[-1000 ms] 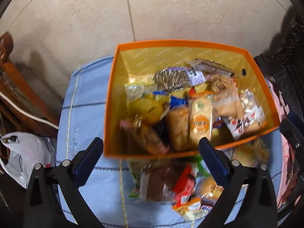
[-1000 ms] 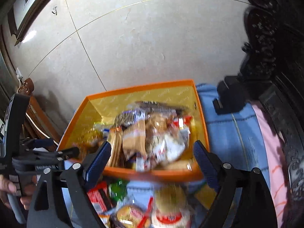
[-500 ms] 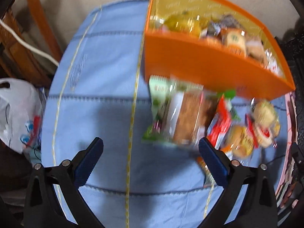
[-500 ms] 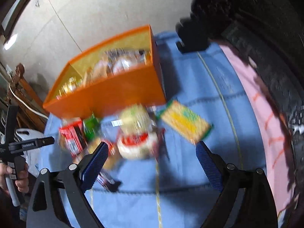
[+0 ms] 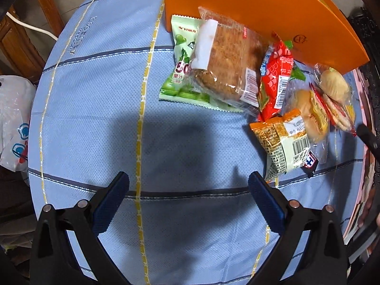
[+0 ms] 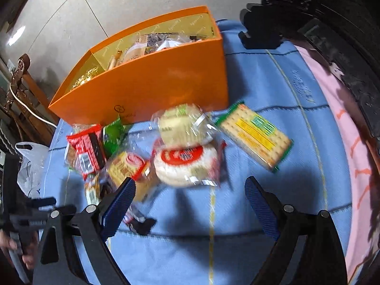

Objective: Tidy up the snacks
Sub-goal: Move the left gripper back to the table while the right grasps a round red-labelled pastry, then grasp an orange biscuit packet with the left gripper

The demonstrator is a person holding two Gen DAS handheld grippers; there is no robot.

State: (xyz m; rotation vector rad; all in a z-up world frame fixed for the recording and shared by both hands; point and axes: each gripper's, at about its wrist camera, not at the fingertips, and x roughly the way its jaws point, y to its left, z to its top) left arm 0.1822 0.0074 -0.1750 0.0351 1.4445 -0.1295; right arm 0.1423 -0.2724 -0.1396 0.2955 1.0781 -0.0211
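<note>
An orange box (image 5: pixel 261 7) (image 6: pixel 154 87) holding several snacks stands at the far side of a blue cloth (image 5: pixel 95 118). Loose snacks lie in front of it: a green packet (image 5: pixel 182 76), a wrapped brown bread (image 5: pixel 228 59), a red packet (image 5: pixel 275 80), an orange-and-white packet (image 5: pixel 282 142), round cakes (image 6: pixel 187 161) and a yellow cracker pack (image 6: pixel 256 135). My left gripper (image 5: pixel 188 197) is open and empty, above bare cloth short of the pile. My right gripper (image 6: pixel 190 201) is open and empty, just short of the round cakes.
A white plastic bag (image 5: pixel 14 123) hangs off the table's left edge beside wooden furniture (image 5: pixel 14 38). Dark carved furniture (image 6: pixel 332 23) and a pink cloth (image 6: pixel 344 142) border the right side. A tiled floor (image 6: pixel 118 4) lies beyond the box.
Both grippers have pulled back and lowered from over the box to the cloth in front of it. The loose snacks now fill the middle of both views. Both stay open.
</note>
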